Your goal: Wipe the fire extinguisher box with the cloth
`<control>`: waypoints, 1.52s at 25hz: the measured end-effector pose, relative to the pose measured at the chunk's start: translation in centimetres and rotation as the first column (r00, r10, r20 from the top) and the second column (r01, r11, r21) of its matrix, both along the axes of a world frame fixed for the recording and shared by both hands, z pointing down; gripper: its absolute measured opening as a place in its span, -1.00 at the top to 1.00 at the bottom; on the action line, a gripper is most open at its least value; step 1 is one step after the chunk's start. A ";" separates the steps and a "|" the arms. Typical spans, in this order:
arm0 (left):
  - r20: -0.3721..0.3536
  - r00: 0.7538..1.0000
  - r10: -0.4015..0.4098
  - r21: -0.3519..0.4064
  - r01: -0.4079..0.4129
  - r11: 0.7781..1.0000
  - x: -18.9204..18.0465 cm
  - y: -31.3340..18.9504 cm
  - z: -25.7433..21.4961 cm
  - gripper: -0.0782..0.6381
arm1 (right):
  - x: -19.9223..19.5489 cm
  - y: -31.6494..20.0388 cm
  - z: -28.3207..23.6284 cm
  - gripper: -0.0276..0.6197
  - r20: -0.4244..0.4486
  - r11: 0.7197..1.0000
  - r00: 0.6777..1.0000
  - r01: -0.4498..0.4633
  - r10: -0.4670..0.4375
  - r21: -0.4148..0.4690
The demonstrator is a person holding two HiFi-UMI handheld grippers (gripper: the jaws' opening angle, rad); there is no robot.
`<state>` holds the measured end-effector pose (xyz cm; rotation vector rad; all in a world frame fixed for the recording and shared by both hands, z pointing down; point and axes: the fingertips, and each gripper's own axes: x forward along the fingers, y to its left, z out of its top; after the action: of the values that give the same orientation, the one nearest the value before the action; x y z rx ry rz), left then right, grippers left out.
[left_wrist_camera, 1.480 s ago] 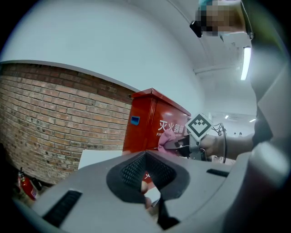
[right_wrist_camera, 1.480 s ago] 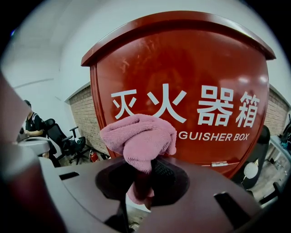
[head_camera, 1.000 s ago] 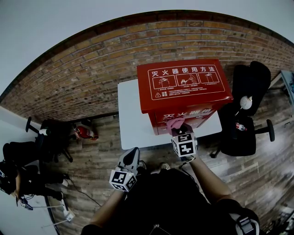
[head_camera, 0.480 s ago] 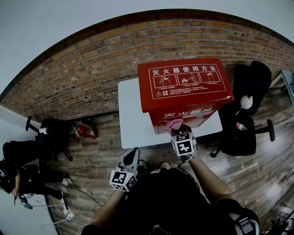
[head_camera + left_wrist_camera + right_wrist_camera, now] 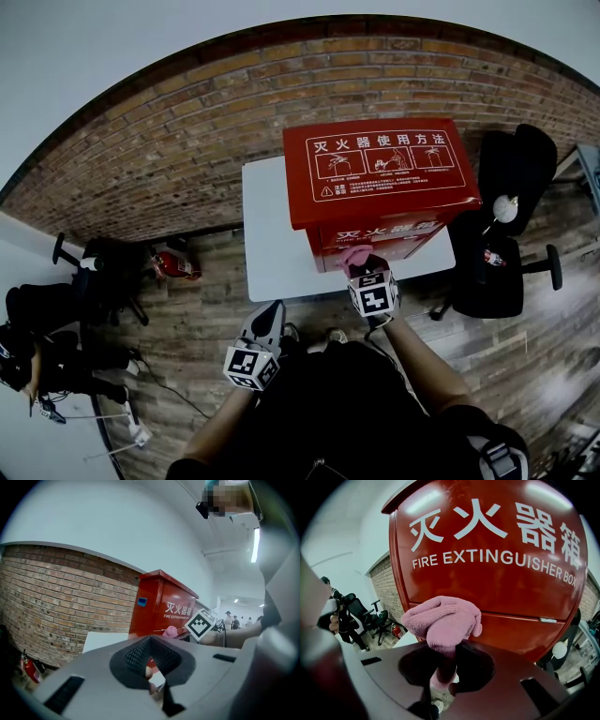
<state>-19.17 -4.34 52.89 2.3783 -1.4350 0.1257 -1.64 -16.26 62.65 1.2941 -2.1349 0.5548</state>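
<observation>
the brick wall (image 5: 187,141) ran behind the fire extinguisher box (image 5: 380,173), and a wooden plank floor (image 5: 206,319) spread out below and to both sides of it. the box stood on a white table (image 5: 272,234), taking up the table's right part, so bare tabletop showed to the left of the box. the box was red, with white chinese characters and the words "fire extinguisher box" on its front face and a white-framed instruction panel on its lid. a black office chair (image 5: 506,225) stood just right of the box, and more dark chairs (image 5: 94,281) sat well to the left of it, on the floor. the left gripper (image 5: 267,323) hung in front of the box and to its left, well apart from it and lower than the table edge; its jaws were pressed together with nothing between them. the right gripper (image 5: 367,274) was up at the front face of the box, near its lower part, its jaws clamped on the cloth (image 5: 443,620). a small red fire extinguisher (image 5: 169,267) lay on the floor to the left of the box, near the foot of the wall. the cloth was pink and bunched into a soft lump above the jaw tips, right up against the red front face of the box, below the printed lettering and just above a horizontal seam in the panel.
</observation>
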 end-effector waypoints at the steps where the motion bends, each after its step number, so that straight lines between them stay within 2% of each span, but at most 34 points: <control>1: 0.001 1.000 0.000 0.000 0.000 1.000 0.0 0.0 0.0 0.72 | 0.0 0.0 0.3 0.65 -0.001 1.000 1.000 0.002 -0.002 0.006; 20: 0.021 1.000 0.000 -0.001 0.000 1.000 0.1 -0.2 -0.2 0.72 | -0.2 0.2 1.8 0.65 0.068 0.982 0.998 -0.003 -0.010 0.189; 38: 0.044 0.999 -0.012 -0.010 0.013 1.000 -0.3 0.3 -0.3 0.72 | -0.4 0.4 6.3 0.65 0.076 0.985 0.997 0.012 -0.026 0.172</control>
<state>-19.47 -4.07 52.55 2.3720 -1.4654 0.1823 -2.03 -15.88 68.96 1.3626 -2.2996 0.4272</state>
